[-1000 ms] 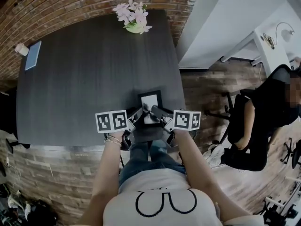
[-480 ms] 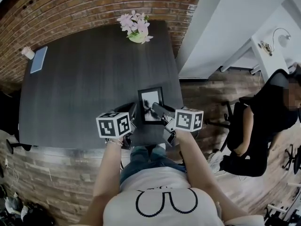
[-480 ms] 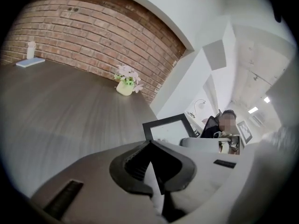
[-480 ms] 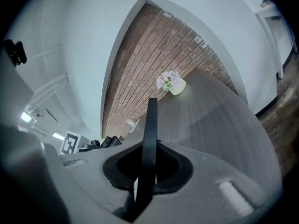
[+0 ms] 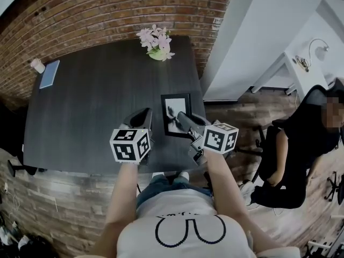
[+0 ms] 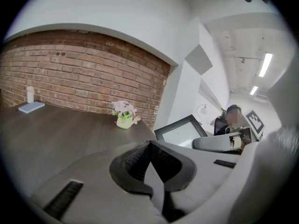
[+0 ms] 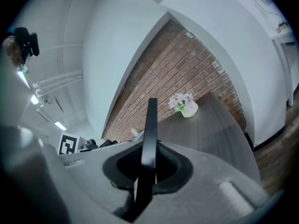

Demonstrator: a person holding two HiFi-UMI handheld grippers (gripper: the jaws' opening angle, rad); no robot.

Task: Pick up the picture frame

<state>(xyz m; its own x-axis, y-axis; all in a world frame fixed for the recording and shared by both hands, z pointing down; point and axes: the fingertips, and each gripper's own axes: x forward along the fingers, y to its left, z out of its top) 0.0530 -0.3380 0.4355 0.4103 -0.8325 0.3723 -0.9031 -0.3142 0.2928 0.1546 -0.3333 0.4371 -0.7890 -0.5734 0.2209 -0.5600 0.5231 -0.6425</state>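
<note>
The black picture frame (image 5: 176,113) with a white picture hangs above the right part of the dark table (image 5: 86,112), tilted. My right gripper (image 5: 181,117) is shut on its near edge; in the right gripper view the frame (image 7: 150,125) stands edge-on between the pads of that gripper (image 7: 149,149). My left gripper (image 5: 144,113) is off to the frame's left and apart from it, shut with nothing between its jaws. The left gripper view shows its closed jaws (image 6: 150,146), with the frame (image 6: 181,130) and the right gripper (image 6: 217,143) to the right.
A pot of pink flowers (image 5: 156,42) stands at the table's far edge by the brick wall. A blue book (image 5: 49,73) and a small white cup (image 5: 37,65) lie at the far left corner. A person (image 5: 309,144) sits in a chair to the right, near a white desk (image 5: 293,55).
Both grippers have risen and the frame has come up off the table in the right gripper. The left gripper, earlier open at the frame's left edge, has shut and drawn away.
</note>
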